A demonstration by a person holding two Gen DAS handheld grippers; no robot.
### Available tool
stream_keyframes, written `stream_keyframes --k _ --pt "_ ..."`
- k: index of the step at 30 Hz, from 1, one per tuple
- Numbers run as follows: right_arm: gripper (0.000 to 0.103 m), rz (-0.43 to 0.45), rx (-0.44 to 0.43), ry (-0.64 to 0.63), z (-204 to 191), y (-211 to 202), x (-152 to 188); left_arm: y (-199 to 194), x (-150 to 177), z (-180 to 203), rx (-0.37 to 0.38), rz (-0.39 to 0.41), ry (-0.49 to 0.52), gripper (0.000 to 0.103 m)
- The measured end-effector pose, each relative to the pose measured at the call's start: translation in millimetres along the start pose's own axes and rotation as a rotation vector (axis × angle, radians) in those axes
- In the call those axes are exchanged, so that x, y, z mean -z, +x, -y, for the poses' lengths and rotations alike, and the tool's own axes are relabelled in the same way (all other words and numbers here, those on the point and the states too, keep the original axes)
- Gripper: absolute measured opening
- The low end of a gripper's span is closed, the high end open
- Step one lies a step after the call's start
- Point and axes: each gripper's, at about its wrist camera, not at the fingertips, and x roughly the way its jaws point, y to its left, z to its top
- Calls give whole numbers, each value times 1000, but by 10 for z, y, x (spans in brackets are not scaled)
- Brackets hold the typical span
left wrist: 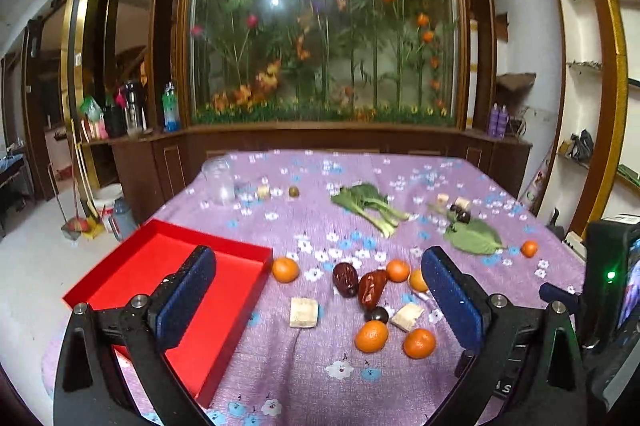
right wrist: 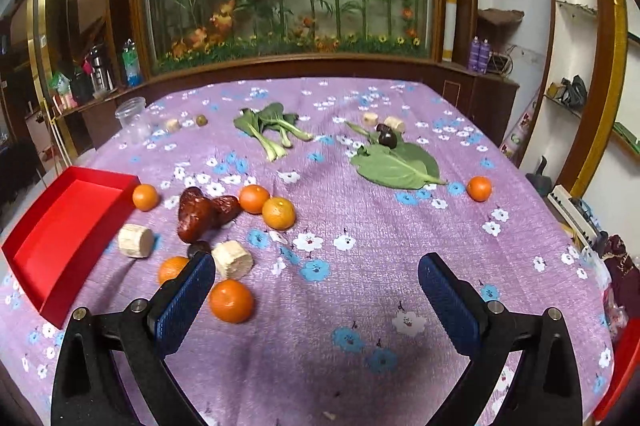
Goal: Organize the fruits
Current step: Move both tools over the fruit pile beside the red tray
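Observation:
Several small oranges (left wrist: 371, 336) lie on the purple flowered tablecloth (left wrist: 304, 218), with two red-brown dates (left wrist: 345, 279) and a dark plum (left wrist: 376, 315) among them. An empty red tray (left wrist: 168, 258) sits at the table's left edge. My left gripper (left wrist: 320, 286) is open and empty, hovering over the fruit cluster. My right gripper (right wrist: 316, 290) is open and empty over bare cloth; an orange (right wrist: 231, 301) lies just right of its left finger. A lone orange (right wrist: 479, 188) sits far right. The tray (right wrist: 60, 222) shows at left in the right wrist view.
Pale cut blocks (left wrist: 304, 312) lie among the fruit. Bok choy (left wrist: 368, 204) and a green leaf (right wrist: 396, 166) with dark fruit (right wrist: 387, 138) lie further back. A clear jar (left wrist: 218, 180) stands at back left. Wooden cabinets ring the table's far side.

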Motion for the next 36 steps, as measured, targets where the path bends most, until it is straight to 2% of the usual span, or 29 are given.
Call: stream_keyframes --k 6,13,19,22,26,30,32,34,36 --pt "103 49 -2 7 -66 -198 39 -232 -7 34 1 10 25 103" --pt "103 98 17 -14 -149 -324 154 -211 110 -39 27 -43 -11 103" --pt "103 97 5 -33 -194 -309 192 -212 214 -81 41 -54 -33 103" --pt "103 76 -27 -40 -199 -271 201 -142 241 -106 49 -83 -41 103" --pt "102 10 -138 -39 -205 -148 196 31 246 -236 64 -141 -48 103" --pt "92 -20 -191 -67 -181 -23 170 248 302 -594 40 -207 -137 103" --pt "81 -49 -216 -71 -175 51 162 336 344 -755 21 -232 -180 103" --pt "77 -85 -245 -74 -185 129 155 404 369 -841 18 -249 -201 103" --pt "77 -108 -270 -73 -205 202 145 442 378 -866 20 -254 -205 103"
